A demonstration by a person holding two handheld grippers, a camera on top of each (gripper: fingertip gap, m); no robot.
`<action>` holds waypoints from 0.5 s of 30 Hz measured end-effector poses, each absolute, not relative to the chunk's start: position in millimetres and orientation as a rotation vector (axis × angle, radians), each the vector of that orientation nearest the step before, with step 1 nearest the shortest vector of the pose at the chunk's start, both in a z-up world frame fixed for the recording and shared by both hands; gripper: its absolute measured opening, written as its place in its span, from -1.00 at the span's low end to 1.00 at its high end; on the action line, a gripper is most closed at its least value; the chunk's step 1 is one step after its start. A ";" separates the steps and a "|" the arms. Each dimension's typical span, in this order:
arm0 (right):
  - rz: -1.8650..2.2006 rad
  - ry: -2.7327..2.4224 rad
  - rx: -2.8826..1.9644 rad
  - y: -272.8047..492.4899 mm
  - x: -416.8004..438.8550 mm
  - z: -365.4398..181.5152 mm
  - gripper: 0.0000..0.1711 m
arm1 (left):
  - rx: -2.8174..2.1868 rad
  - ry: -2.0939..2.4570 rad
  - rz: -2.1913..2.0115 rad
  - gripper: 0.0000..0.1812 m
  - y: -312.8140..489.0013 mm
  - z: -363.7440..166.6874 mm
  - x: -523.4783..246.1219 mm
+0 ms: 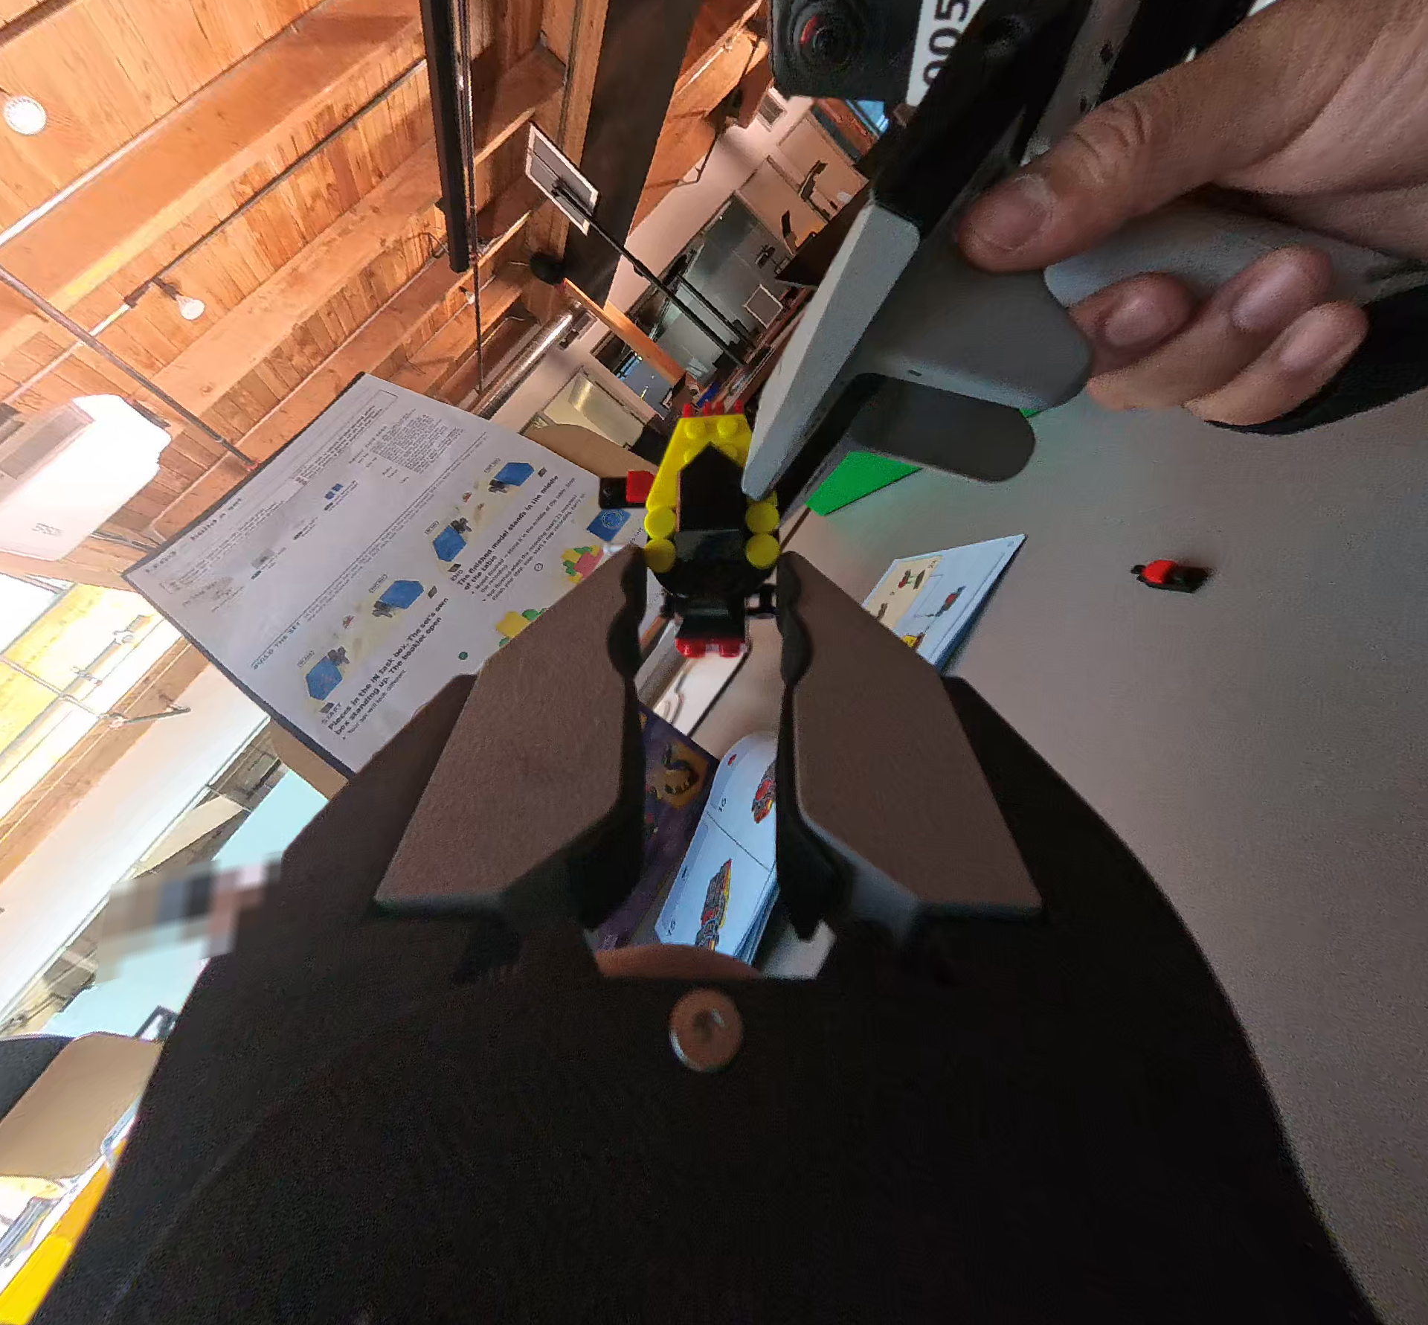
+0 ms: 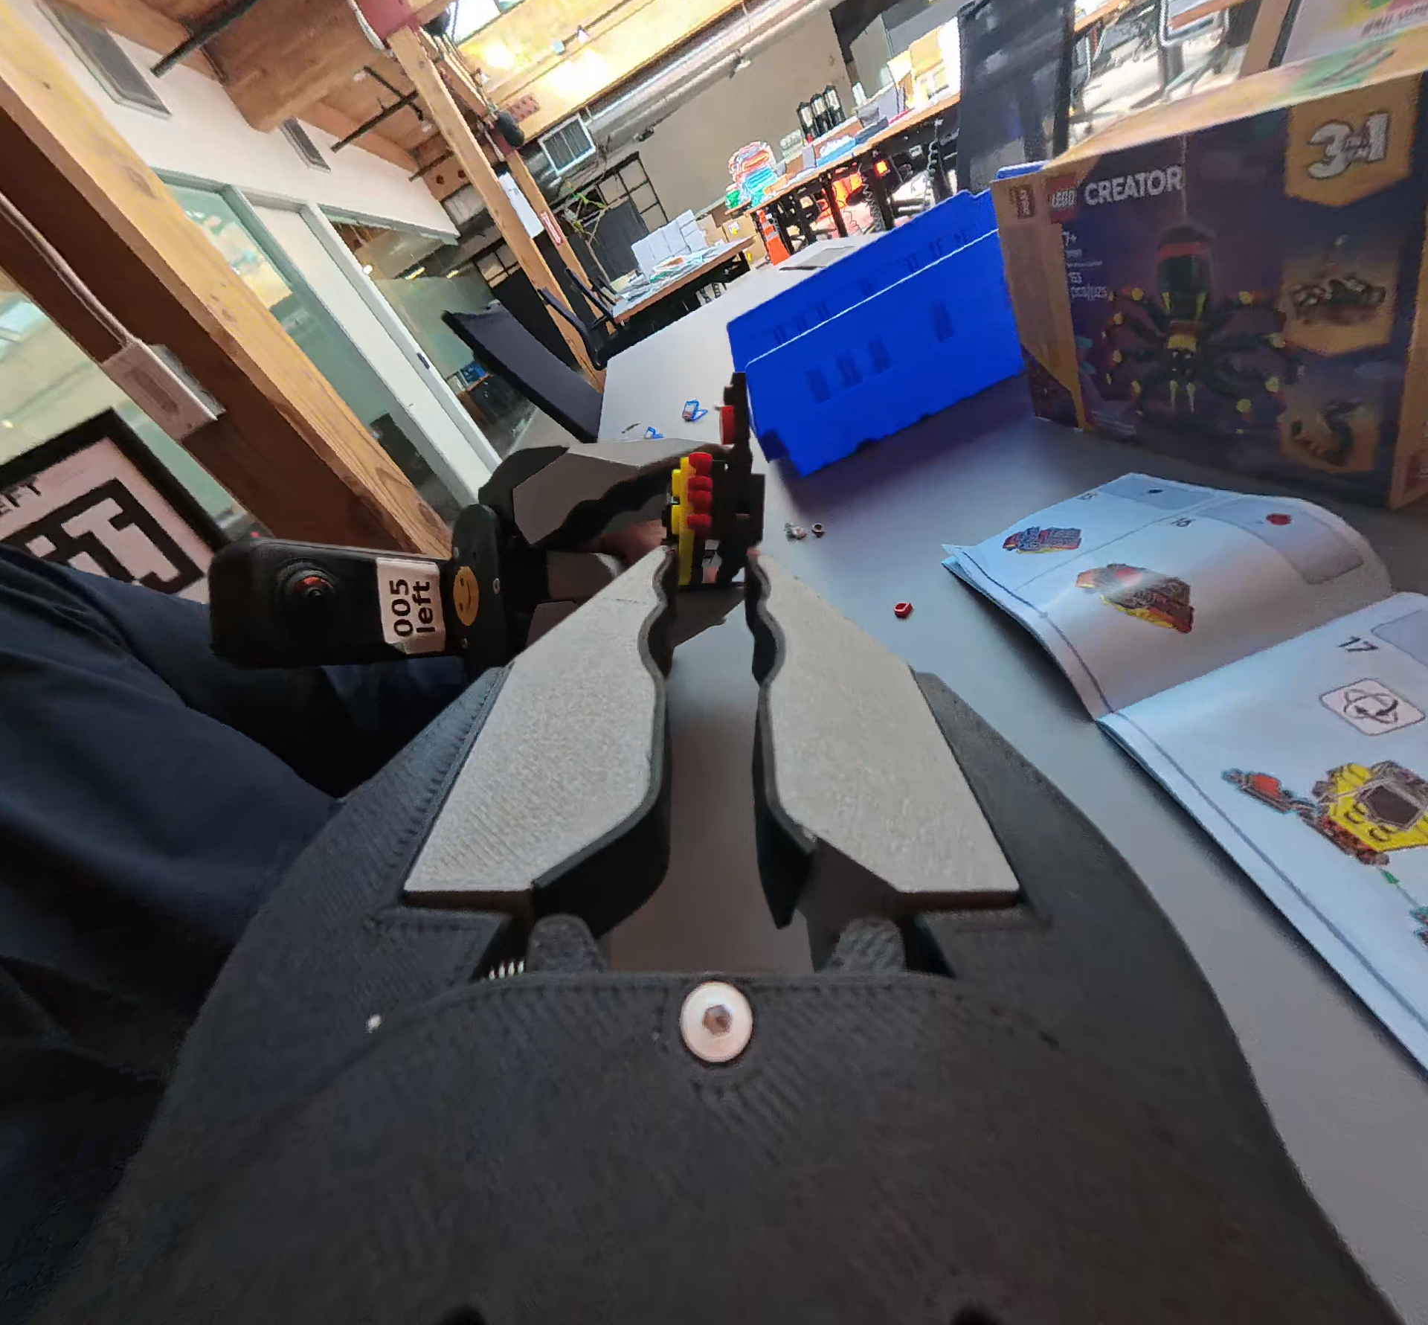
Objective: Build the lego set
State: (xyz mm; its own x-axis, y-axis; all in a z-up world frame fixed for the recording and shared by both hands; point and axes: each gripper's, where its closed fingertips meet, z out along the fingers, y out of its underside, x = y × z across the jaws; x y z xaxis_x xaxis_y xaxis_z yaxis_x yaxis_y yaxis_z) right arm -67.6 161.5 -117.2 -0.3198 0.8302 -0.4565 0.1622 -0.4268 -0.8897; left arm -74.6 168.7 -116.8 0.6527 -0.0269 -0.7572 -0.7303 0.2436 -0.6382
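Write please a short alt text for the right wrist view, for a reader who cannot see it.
Two hand-held grippers meet at a small yellow, red and black lego model above a grey table: the right hand-held gripper pinches its near end, the left hand-held gripper holds it from the left. An open instruction booklet, a blue bin and the set box lie to the right.

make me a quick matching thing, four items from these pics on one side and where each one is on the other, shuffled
Things:
1. lego model
2. blue bin
3. open booklet
4. small red piece

Places:
A. lying flat on the table to the right of the claws
B. loose on the table between the model and the booklet
C. held up off the table between the two claws
D. on the table beside the cardboard box

Pairs: 1-C, 2-D, 3-A, 4-B
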 end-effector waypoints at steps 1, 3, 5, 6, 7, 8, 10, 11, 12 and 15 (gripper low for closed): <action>1.754 -1.306 -1.406 161.7 -67.0 -117.4 -0.85 | -1.246 0.745 0.532 -0.66 167.9 -117.5 -73.4; 1.670 -1.357 -1.355 161.9 -64.2 -117.7 -0.85 | -1.235 0.759 0.472 -0.65 164.8 -118.3 -68.7; 1.594 -1.399 -1.315 163.7 -59.7 -118.4 -0.85 | -1.222 0.768 0.382 -0.62 159.8 -117.8 -63.4; 1.568 -1.428 -1.294 163.9 -56.6 -118.7 -0.85 | -1.225 0.766 0.332 -0.55 157.9 -117.6 -61.9; 1.537 -1.460 -1.284 164.8 -53.9 -120.3 -0.86 | -1.235 0.776 0.263 -0.49 155.7 -119.2 -58.7; 1.496 -1.500 -1.277 166.2 -51.4 -123.4 -0.85 | -1.262 0.777 0.200 -0.45 155.5 -122.1 -58.4; 1.402 -1.596 -1.232 165.8 -47.4 -130.1 -0.85 | -1.355 0.782 0.101 -0.36 160.0 -132.4 -63.7; 1.355 -1.644 -1.193 163.8 -45.7 -132.9 -0.85 | -1.405 0.788 0.042 -0.37 161.8 -137.9 -66.0; 1.312 -1.692 -1.151 160.9 -44.5 -135.6 -0.85 | -1.449 0.793 -0.038 -0.39 161.9 -142.7 -65.6; 1.186 -1.796 -1.055 154.1 -46.4 -143.2 -0.85 | -1.487 0.777 -0.296 -0.58 155.3 -143.0 -54.9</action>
